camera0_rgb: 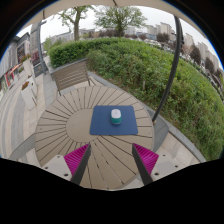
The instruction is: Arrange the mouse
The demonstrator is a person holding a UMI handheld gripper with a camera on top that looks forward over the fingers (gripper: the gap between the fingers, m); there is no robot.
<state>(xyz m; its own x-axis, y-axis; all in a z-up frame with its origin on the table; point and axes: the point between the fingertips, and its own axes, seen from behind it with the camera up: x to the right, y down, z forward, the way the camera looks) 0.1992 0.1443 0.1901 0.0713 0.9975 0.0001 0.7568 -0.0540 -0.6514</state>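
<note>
Small white computer mouse [116, 115] sits centre frame on blue rectangular mat [113, 122], atop round slatted wooden surface [60, 125]. Gripper [111, 160] jaws spread, empty, low in frame, mouse beyond them.

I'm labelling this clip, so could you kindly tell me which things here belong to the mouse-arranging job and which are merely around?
Part of the job:
- mouse
- blue mat under it
- tongs, open, short of the mat

Just around:
- round slatted table
- wooden bench
- hedge
- dark pole
</note>
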